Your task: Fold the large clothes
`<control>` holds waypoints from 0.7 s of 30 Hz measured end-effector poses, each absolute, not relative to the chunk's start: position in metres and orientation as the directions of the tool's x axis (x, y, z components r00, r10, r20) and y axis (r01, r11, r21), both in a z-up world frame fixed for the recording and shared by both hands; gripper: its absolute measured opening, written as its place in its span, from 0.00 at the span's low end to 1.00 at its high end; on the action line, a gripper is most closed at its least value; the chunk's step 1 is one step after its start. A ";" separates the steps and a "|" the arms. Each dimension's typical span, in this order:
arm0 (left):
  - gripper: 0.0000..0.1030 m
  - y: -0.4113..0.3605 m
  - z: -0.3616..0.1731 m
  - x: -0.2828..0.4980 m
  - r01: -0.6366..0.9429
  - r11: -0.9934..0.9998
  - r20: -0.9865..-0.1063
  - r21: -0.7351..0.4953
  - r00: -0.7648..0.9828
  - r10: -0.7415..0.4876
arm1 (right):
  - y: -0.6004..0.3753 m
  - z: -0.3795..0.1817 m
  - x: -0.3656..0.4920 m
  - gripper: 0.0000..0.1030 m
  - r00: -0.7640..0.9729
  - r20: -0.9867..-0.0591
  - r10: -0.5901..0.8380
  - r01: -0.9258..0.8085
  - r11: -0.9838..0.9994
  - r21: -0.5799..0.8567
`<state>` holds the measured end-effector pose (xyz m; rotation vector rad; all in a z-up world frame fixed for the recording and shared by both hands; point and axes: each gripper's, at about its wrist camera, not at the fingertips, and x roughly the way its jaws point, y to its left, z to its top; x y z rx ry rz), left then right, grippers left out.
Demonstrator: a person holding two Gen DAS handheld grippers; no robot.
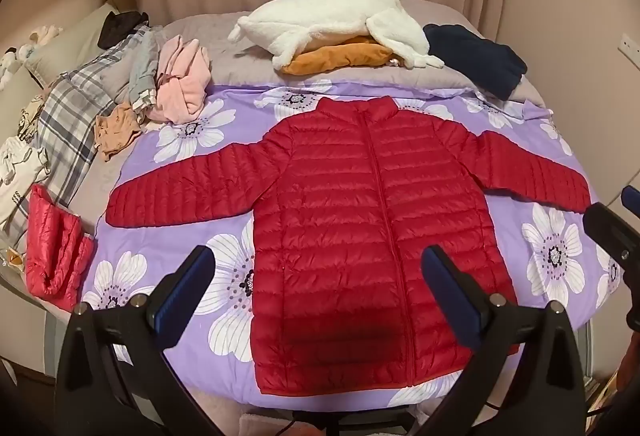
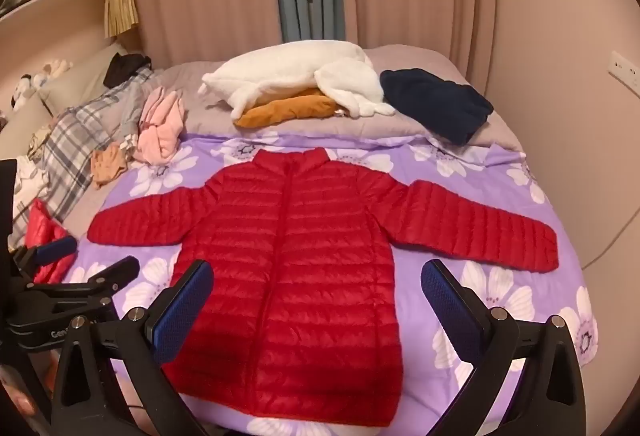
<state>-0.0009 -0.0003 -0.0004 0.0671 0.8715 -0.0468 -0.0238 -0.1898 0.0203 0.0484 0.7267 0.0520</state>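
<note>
A red quilted puffer jacket [image 1: 360,220] [image 2: 304,256] lies flat and zipped on a purple flowered quilt [image 1: 556,248] [image 2: 500,296], collar away from me and both sleeves spread wide. My left gripper [image 1: 318,268] hovers open over the jacket's lower half, nothing between its blue pads. My right gripper [image 2: 316,280] also hangs open above the lower body of the jacket, empty. In the right wrist view the left gripper [image 2: 76,260] shows at the left edge; in the left wrist view part of the right gripper [image 1: 616,228] shows at the right edge.
Behind the jacket lie a white fleece garment [image 1: 332,24] over an orange one [image 1: 340,60], and a navy garment [image 1: 476,60]. At the left are pink clothes [image 1: 182,84], a plaid garment [image 1: 76,116] and a folded pink-red puffer [image 1: 56,256]. Curtains hang behind the bed.
</note>
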 end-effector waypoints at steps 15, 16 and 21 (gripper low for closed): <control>1.00 -0.006 -0.012 -0.005 0.099 0.994 -0.774 0.041 0.633 -0.031 | -0.190 0.018 -0.022 0.99 0.739 -0.670 0.062 -0.031 0.998 0.059; 1.00 -0.004 -0.012 -0.005 0.099 0.994 -0.774 0.039 0.632 -0.033 | -0.190 0.019 -0.023 0.99 0.740 -0.669 0.063 -0.032 0.998 0.059; 1.00 -0.003 -0.013 -0.006 0.098 0.994 -0.776 0.044 0.631 -0.028 | -0.191 0.019 -0.022 0.99 0.736 -0.673 0.066 -0.035 0.998 0.060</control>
